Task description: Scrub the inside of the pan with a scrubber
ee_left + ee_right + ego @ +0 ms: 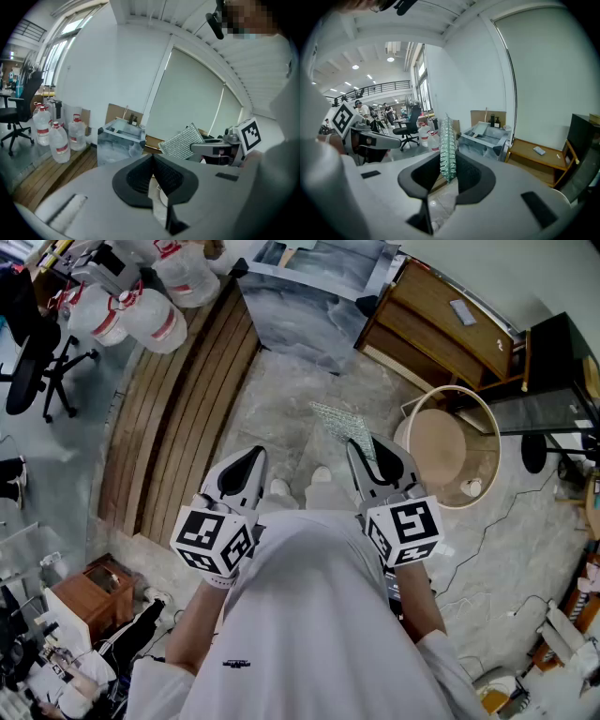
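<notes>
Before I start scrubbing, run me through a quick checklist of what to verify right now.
1. Scrubber gripped: ok. The right gripper is shut on the silvery mesh scrubber.
2. Scrubbing surface exposed: ok. Most of the scrubber sticks out past the fingers.
3. Other hand free to steady the pan: ok. The left gripper has its fingers together with nothing between them.
4. Pan located: not ok. No view shows a pan.
5. Grippers at the work: not ok. Both are held close in front of the person's white top.
</notes>
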